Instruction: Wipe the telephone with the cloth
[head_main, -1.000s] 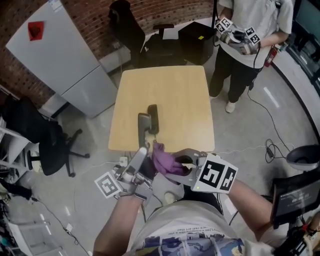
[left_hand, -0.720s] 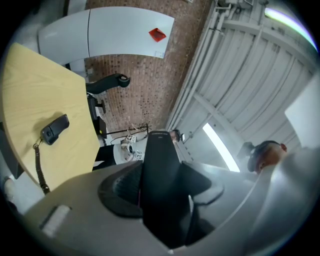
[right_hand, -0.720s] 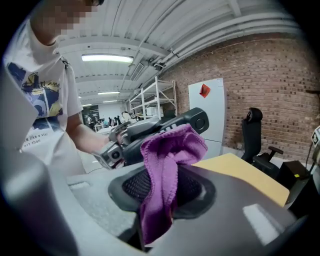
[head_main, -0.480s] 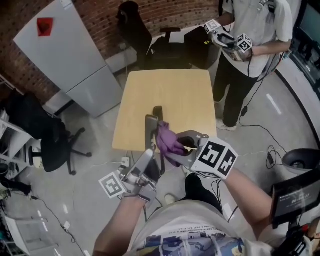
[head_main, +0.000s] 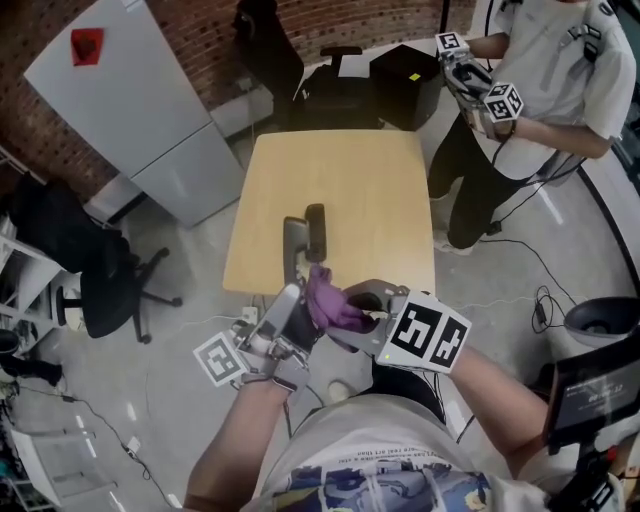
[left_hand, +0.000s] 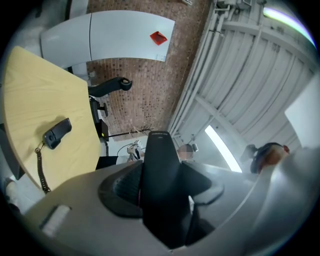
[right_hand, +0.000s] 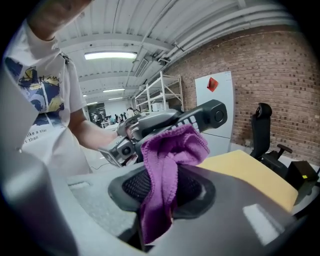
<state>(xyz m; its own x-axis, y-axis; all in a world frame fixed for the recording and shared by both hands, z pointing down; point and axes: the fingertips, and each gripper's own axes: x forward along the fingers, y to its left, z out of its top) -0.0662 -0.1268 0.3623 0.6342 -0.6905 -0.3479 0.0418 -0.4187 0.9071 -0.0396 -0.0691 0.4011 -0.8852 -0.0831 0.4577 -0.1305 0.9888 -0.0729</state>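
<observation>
Closest to us, our right gripper (head_main: 345, 305) is clamping a purple cloth (head_main: 325, 298) between nearly closed jaws, and the cloth's bunched top is sitting right against the black telephone handset (head_main: 293, 248). Our left gripper (head_main: 289, 298) is gripping that handset's lower end, jaws wide around it, over the near edge of the table (head_main: 370, 200). Beyond, the telephone base (head_main: 315, 231) is lying on the table, its coiled cord (left_hand: 41, 170) trailing. Farther off, 1 person (head_main: 540, 60) is standing.

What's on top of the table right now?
Only the phone base, its coiled cord trailing off. The handset is held by the left hand-held gripper, the cloth by the right hand-held gripper; they hide the near edge of the table.
</observation>
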